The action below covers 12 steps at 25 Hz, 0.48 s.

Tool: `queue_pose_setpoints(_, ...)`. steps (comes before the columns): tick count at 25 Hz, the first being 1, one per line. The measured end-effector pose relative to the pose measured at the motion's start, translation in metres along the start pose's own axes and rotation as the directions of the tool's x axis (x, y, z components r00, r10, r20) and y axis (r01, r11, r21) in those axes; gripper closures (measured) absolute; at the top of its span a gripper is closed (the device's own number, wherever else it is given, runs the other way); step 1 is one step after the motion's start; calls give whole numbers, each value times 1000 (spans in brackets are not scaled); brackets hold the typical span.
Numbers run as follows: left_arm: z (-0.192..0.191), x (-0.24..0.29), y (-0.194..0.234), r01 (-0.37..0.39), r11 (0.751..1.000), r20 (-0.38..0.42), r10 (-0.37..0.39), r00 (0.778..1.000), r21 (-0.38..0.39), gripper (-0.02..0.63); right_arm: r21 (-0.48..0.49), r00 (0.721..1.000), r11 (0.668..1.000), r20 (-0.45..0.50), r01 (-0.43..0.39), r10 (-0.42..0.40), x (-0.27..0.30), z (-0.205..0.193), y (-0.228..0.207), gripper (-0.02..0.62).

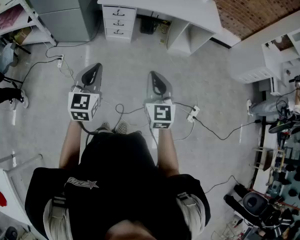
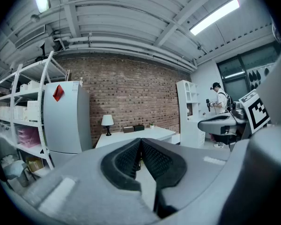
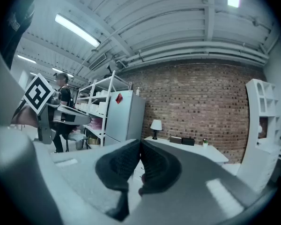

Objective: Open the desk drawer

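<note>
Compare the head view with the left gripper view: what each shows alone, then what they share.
Head view only: the desk's three stacked white drawers with dark handles and a white power strip. Left gripper view only: a red diamond sticker on the grey refrigerator and a bright ceiling strip light. Both: the white desk, the red brick wall, and the shut left gripper.

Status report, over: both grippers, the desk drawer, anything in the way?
Left gripper, right gripper: shut, empty. Desk drawers closed, far ahead, untouched. Cables on the floor between.
</note>
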<state>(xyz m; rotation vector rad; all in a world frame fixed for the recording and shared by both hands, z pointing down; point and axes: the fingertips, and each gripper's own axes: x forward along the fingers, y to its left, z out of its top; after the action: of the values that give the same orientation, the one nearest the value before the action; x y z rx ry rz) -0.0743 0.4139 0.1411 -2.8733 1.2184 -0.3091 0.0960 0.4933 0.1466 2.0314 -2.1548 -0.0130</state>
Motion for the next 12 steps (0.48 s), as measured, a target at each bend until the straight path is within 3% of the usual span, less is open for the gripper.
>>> queue_pose_setpoints(12, -2, 4, -1, -13, 1000, 6, 13, 1000, -2, 595, 4, 1000, 1000, 1, 4, -4, 2, -4, -10, 592)
